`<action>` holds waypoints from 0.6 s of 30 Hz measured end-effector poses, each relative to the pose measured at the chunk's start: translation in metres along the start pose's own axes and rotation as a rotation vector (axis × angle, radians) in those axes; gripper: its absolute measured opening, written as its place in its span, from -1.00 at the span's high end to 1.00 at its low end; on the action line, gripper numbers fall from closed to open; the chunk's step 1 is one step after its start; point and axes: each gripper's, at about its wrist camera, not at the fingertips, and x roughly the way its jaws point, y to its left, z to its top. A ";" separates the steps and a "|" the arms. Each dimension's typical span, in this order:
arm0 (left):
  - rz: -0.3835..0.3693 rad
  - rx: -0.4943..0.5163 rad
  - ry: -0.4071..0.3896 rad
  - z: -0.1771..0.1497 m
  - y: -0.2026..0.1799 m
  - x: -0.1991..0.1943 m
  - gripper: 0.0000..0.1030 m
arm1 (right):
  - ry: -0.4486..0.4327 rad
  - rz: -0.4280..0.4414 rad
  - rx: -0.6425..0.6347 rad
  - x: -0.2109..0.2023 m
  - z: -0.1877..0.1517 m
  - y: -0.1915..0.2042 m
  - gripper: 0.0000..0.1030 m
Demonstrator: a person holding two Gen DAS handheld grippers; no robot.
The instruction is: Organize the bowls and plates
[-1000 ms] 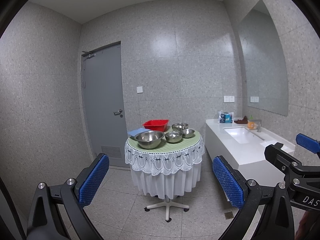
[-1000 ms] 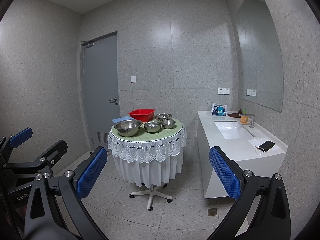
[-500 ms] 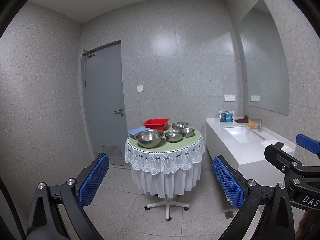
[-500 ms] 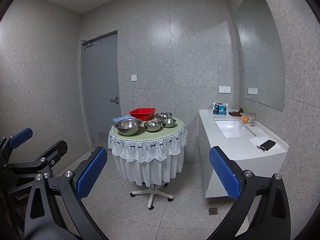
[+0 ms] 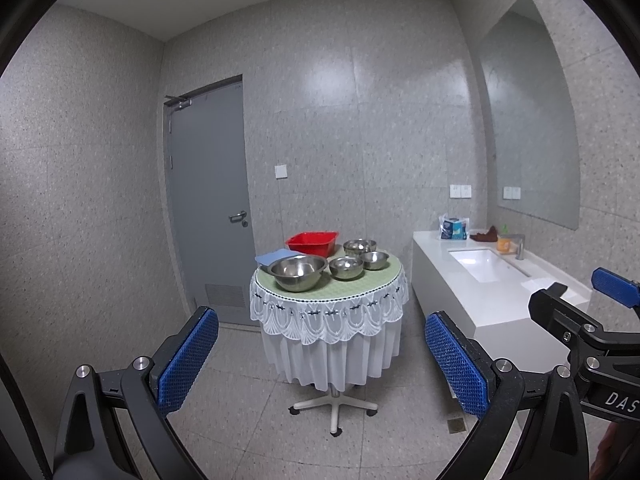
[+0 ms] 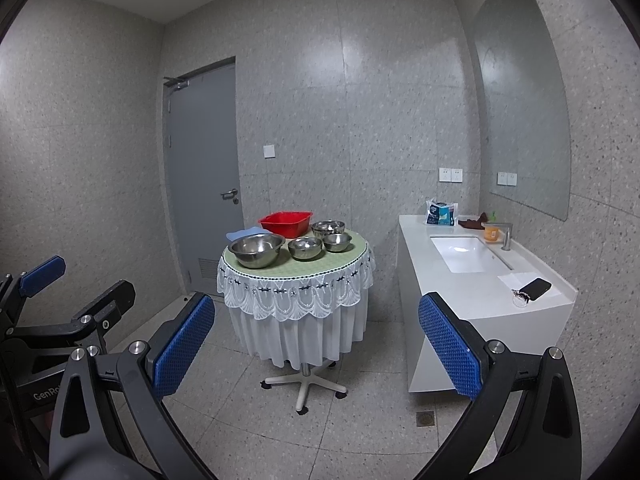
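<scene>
A round table [image 5: 372, 286] [image 6: 340, 266] with a green mat and white lace cloth stands across the room. On it are a large steel bowl [image 5: 297, 273] [image 6: 257, 251], a medium steel bowl [image 5: 346, 268] [image 6: 305, 248], two smaller steel bowls [image 5: 374, 260] [image 5: 359, 246] [image 6: 337, 241] [image 6: 328, 227], a red plastic basin [image 5: 312, 242] [image 6: 285, 223] and a blue plate [image 5: 272, 258] [image 6: 244, 233]. My left gripper [image 5: 320, 364] and my right gripper [image 6: 316, 356] are both open, empty and far from the table.
A white vanity counter with a sink [image 5: 484, 266] [image 6: 468, 254] runs along the right wall, with a phone [image 6: 536, 289], a tissue pack [image 6: 440, 214] and an orange cup [image 6: 491, 233] on it. A grey door [image 5: 208, 200] is at back left. A floor drain [image 6: 425, 419] is near the vanity.
Both views have shifted very slightly; the table sits marginally lower and nearer in the frames. Both grippers stay open and empty.
</scene>
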 end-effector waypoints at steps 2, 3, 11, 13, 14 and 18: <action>-0.001 -0.001 0.007 0.002 0.000 0.001 -0.98 | 0.012 0.002 0.003 0.001 0.002 -0.001 -1.00; -0.001 -0.002 0.011 0.003 0.000 0.002 -0.98 | 0.016 0.003 0.003 0.002 0.003 -0.002 -1.00; -0.002 -0.010 0.040 0.010 0.005 0.028 -0.98 | 0.044 -0.001 0.001 0.025 0.010 -0.002 -1.00; -0.003 -0.007 0.052 0.012 0.007 0.042 -0.98 | 0.054 -0.003 0.000 0.036 0.011 -0.002 -1.00; -0.003 -0.006 0.056 0.014 0.008 0.048 -0.98 | 0.059 -0.003 0.001 0.043 0.012 -0.002 -1.00; -0.012 -0.014 0.071 0.023 0.017 0.086 -0.98 | 0.079 -0.008 0.005 0.079 0.016 0.000 -1.00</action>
